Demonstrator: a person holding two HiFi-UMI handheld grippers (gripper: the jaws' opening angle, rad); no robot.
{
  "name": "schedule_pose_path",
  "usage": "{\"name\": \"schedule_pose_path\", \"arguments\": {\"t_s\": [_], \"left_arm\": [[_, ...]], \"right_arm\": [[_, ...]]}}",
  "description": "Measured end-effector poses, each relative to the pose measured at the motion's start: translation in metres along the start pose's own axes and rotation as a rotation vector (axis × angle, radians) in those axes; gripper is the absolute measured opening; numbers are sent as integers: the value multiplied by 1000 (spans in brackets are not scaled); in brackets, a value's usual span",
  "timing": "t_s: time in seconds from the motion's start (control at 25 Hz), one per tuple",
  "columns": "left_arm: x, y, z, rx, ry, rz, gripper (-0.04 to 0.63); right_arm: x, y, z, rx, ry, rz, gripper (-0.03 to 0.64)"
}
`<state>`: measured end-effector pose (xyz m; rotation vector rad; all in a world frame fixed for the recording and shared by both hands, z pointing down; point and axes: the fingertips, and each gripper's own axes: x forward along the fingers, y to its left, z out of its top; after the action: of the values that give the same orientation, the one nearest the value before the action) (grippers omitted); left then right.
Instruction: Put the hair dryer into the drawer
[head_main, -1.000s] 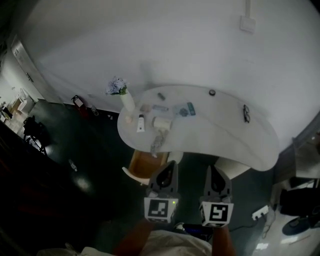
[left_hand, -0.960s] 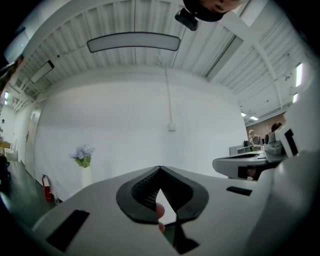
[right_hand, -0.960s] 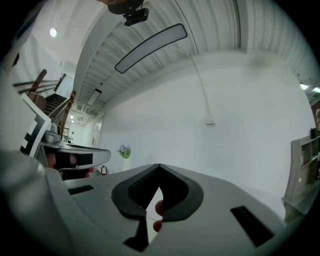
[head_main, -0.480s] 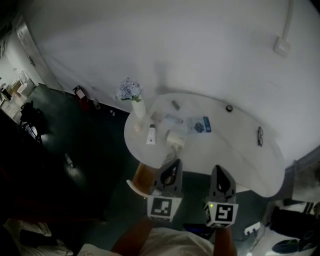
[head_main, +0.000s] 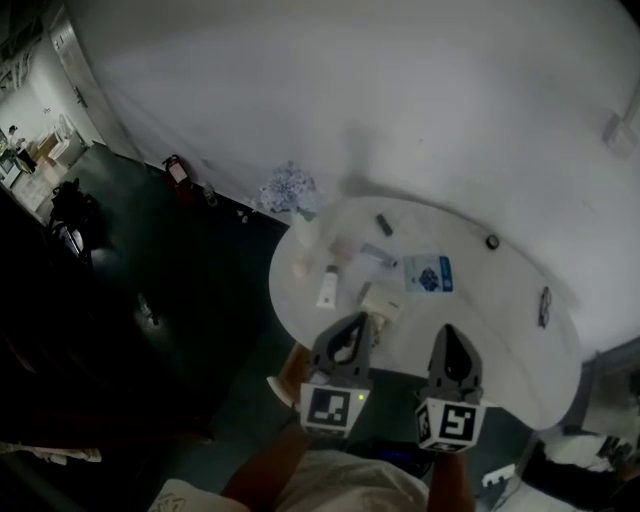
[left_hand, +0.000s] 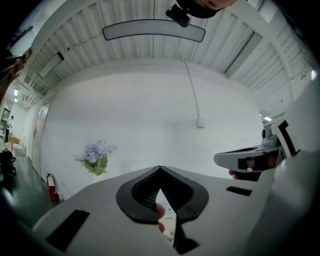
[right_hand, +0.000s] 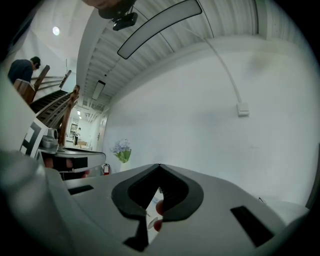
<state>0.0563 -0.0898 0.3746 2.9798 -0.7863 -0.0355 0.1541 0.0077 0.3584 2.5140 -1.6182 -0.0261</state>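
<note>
Since neither tool holds anything, the step in hand looks like the approach, with the grasp not yet begun. The left gripper (head_main: 357, 322) has its jaws pressed together, tips meeting in a point with nothing between them. The right gripper (head_main: 447, 332) reads the same in its own view — closed and empty. Both aim toward the wall, side by side, and in the head view their tips overlap the near edge of the white table (head_main: 500, 340).

Just beyond the left gripper's tips, close to that near edge and toward the table's left end, lies a white barrel-shaped thing that is most likely the hair dryer (head_main: 381, 298), apart from both tools. Below the table edge, largely hidden behind the left gripper, a wooden drawer (head_main: 287, 380) appears to stand open.

The next move would call for spreading one pair of jaws and bringing them around the hair dryer's body — while keeping clear of the tube (head_main: 327, 288) near it.
</note>
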Motion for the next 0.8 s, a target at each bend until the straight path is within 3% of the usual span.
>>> {"name": "schedule_pose_path", "arguments": {"t_s": [0.24,0.4,0.56,0.8], "left_arm": [[16,20,-10,12,18,67,0],[24,29,-16,-2,33,160,0],[37,24,-25,45,50,224,0],[57,9,-66,92,209,261,0]], "right_arm": [[35,3,-11,15,12,67,2],[58,-3,-12,32,2,144,2],[74,-21,-19,54,9,220,2],[93,-52,-39,110,41,294,2]]}}
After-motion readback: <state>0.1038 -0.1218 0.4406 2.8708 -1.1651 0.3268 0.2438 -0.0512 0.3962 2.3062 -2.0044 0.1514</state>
